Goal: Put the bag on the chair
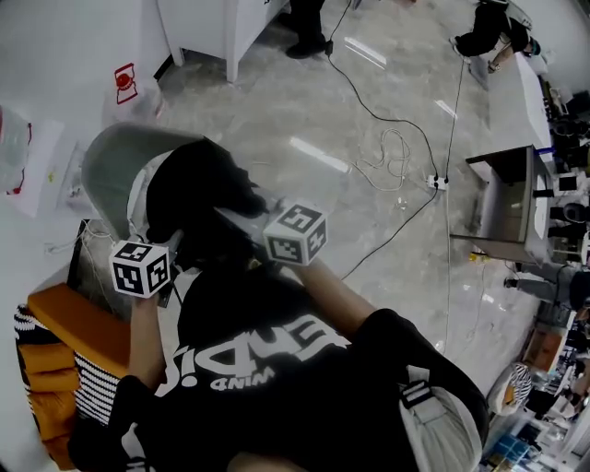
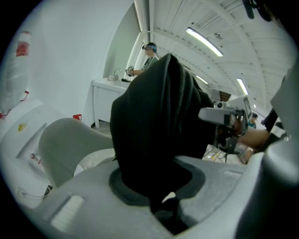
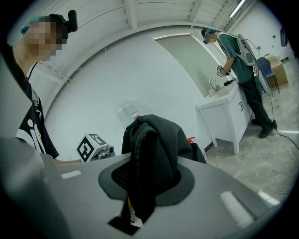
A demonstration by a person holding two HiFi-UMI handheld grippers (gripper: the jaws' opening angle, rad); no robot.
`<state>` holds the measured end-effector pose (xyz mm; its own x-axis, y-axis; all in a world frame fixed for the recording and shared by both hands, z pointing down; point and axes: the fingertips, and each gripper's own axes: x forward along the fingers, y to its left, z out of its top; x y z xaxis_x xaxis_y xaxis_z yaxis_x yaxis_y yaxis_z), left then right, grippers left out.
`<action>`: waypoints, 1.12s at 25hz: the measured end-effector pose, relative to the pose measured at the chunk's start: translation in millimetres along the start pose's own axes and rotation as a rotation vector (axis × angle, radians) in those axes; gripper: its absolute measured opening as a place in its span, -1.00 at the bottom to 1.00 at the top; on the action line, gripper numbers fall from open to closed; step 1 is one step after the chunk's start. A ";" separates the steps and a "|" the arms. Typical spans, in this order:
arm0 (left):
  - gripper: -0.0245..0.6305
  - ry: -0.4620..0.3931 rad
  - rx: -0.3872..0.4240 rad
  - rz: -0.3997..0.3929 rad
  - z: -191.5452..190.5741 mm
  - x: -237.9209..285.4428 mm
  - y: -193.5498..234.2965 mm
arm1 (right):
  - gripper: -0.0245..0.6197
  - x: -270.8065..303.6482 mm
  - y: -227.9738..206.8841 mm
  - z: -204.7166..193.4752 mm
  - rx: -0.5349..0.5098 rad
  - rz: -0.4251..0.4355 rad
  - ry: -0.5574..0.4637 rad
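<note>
A black fabric bag (image 1: 198,198) hangs between my two grippers above a grey plastic chair (image 1: 115,166). My left gripper (image 1: 155,249) is shut on the bag's left side; in the left gripper view the black bag (image 2: 159,126) fills the space between the jaws, with the chair (image 2: 70,149) below and to the left. My right gripper (image 1: 272,214) is shut on the bag's right side; the right gripper view shows a fold of the bag (image 3: 149,158) pinched between its jaws. The bag covers most of the chair's seat in the head view.
An orange cushion and striped fabric (image 1: 55,355) lie at the left. Cables (image 1: 396,157) run across the marble floor to a power strip. A white cabinet (image 1: 221,28) stands at the back, a desk (image 1: 502,198) at the right. Another person (image 3: 238,70) stands by a sink.
</note>
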<state>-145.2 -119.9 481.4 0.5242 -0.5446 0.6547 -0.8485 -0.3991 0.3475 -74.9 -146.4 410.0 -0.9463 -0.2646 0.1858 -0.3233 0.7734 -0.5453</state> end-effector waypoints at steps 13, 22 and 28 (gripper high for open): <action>-0.67 0.099 -0.038 -0.017 0.3 67.0 88.3 | -0.69 68.3 -85.4 -20.1 0.091 -0.046 0.051; -0.67 0.177 -0.060 -0.033 -4.6 109.9 131.0 | -0.69 102.7 -138.8 -38.2 0.163 -0.085 0.087; -0.67 0.217 -0.078 -0.045 -6.8 135.8 157.9 | -0.69 124.9 -171.1 -48.7 0.222 -0.118 0.116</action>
<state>-208.6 -251.8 629.7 0.5409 -0.3529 0.7635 -0.8321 -0.3567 0.4247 -137.8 -283.7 566.3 -0.8998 -0.2682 0.3440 -0.4357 0.5923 -0.6778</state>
